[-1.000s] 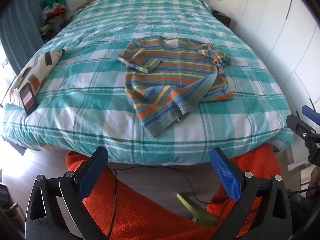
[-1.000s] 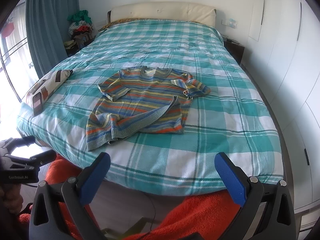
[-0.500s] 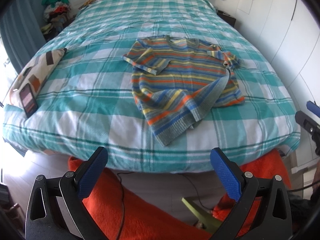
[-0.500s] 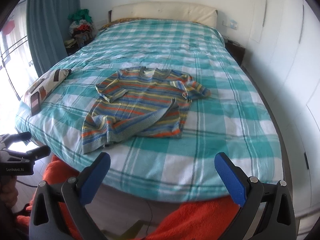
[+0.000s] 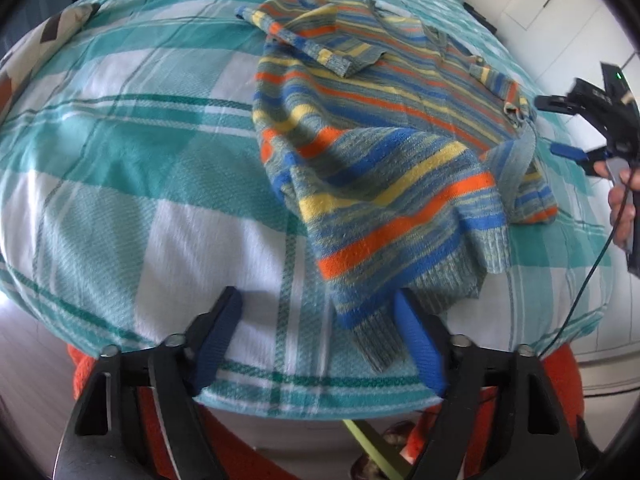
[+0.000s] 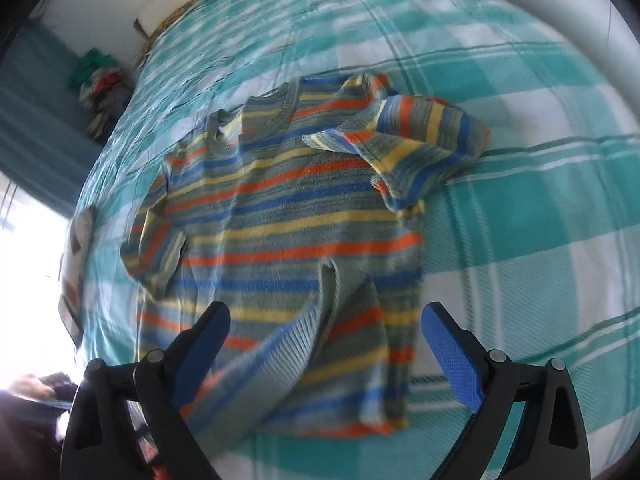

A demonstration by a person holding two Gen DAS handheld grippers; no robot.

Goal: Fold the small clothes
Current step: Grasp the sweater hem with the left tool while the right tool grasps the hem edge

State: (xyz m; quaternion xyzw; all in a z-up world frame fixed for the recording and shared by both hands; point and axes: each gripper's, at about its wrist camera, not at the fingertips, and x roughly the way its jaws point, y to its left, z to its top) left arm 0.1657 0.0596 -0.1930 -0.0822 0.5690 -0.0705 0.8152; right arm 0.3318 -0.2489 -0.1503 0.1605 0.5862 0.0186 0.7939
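Here a striped knit sweater (image 5: 384, 128) in grey, blue, orange and yellow lies rumpled on the teal checked bedspread (image 5: 132, 184), hem at the foot edge, collar toward the headboard, long axis down the bed. Left gripper (image 5: 318, 336) and right gripper (image 6: 326, 340) both gape over the hem.

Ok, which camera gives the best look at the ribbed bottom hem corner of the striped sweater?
The left wrist view. The hem corner lies sharp between the open left claw fingers, on the checked bedspread. The right wrist view is blurred: the hem shows only as a smeared flap near the open right claw.
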